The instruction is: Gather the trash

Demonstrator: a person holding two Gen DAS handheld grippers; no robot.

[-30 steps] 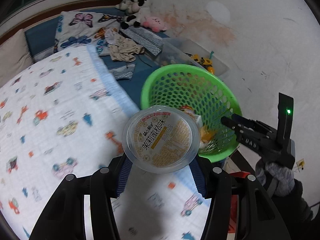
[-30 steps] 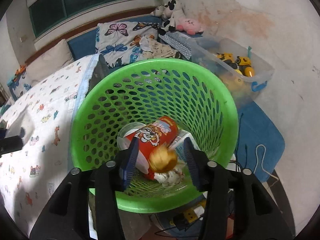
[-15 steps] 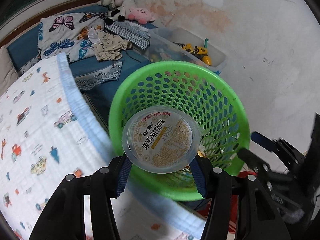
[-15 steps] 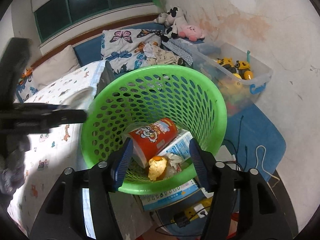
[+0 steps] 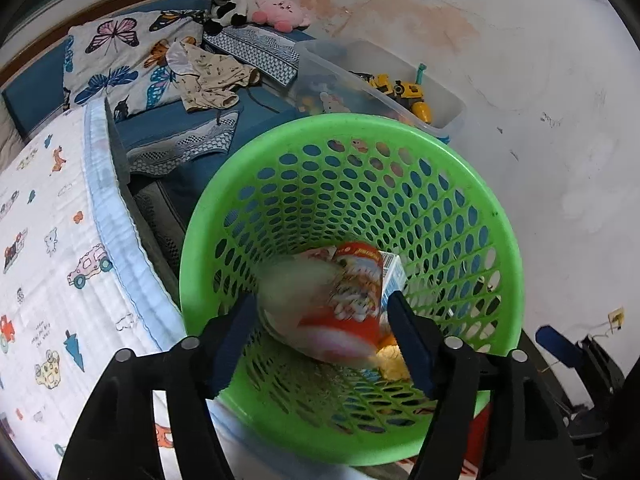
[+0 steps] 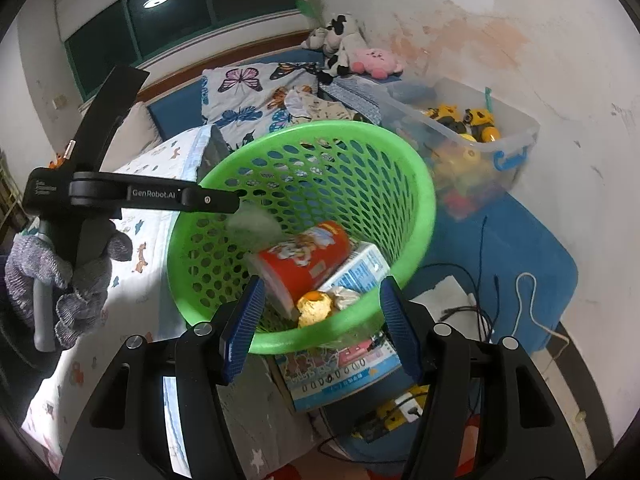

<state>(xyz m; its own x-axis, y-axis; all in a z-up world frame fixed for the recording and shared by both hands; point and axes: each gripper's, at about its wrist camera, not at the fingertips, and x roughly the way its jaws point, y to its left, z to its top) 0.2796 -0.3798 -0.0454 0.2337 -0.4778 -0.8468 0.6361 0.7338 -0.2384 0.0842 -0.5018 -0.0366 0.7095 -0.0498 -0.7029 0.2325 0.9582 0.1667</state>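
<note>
A green mesh basket [image 5: 460,184] [image 6: 416,184] stands beside the bed. Inside lie a red snack can [image 6: 308,260] [image 5: 356,292], a white and blue carton [image 6: 356,272], an orange peel [image 6: 316,306] and crumpled paper. A clear plastic cup shows as a blur [image 5: 292,292] [image 6: 252,226], falling into the basket. My left gripper [image 5: 322,340] is open and empty above the basket; it also shows in the right wrist view [image 6: 236,202]. My right gripper [image 6: 322,332] is open and empty at the basket's near rim.
A bed with a cartoon-print blanket [image 5: 48,260] lies left of the basket. A clear bin of toys [image 6: 468,136] stands behind it by the wall. A printed box [image 6: 340,368], cables [image 6: 472,312] and a blue mat [image 6: 520,248] lie on the floor.
My left gripper moved over the basket, opened and let go of the clear cup, which now drops into the basket. My right gripper pulled back from the basket and widened.
</note>
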